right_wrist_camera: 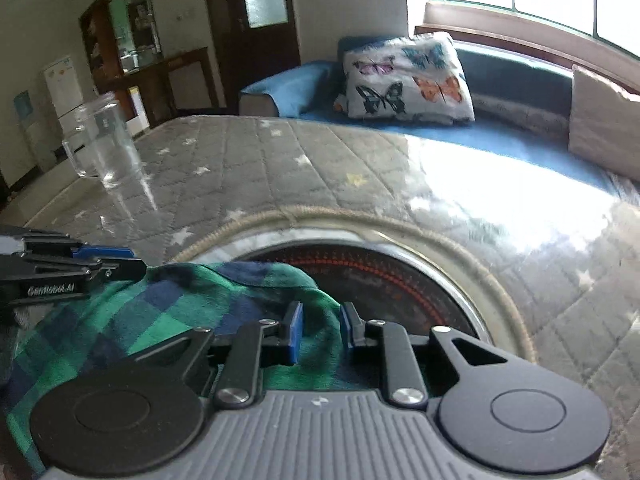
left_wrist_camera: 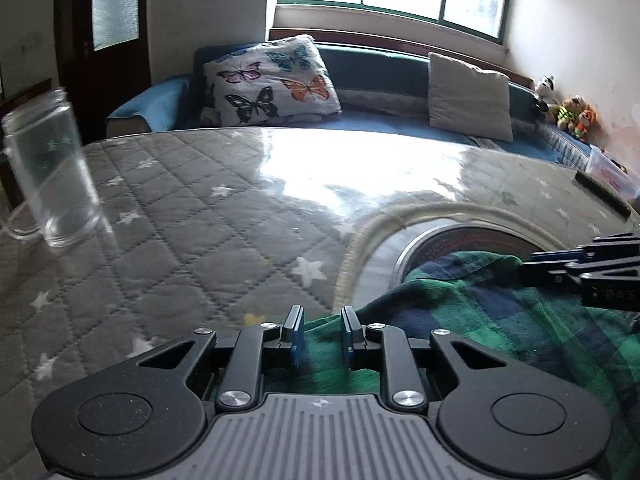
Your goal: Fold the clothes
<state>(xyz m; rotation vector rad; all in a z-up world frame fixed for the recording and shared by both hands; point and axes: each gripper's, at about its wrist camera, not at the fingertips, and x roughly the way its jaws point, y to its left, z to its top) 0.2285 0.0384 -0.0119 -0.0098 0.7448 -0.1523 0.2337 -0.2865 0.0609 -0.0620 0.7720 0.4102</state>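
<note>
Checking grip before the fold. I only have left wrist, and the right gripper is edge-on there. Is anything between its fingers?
Observer: Yes. In right wrist, the green plaid cloth fills the right gripper from pad to pad. It looks pinched.
Operator: Where does the cloth end on that side?
Observer: Just past its right finger. Beyond that the round burner lies bare.
Operator: How does the left gripper sit from there?
Observer: The left gripper is side-on at the cloth's far left edge, apart from the right one, with rumpled cloth between them.
</note>
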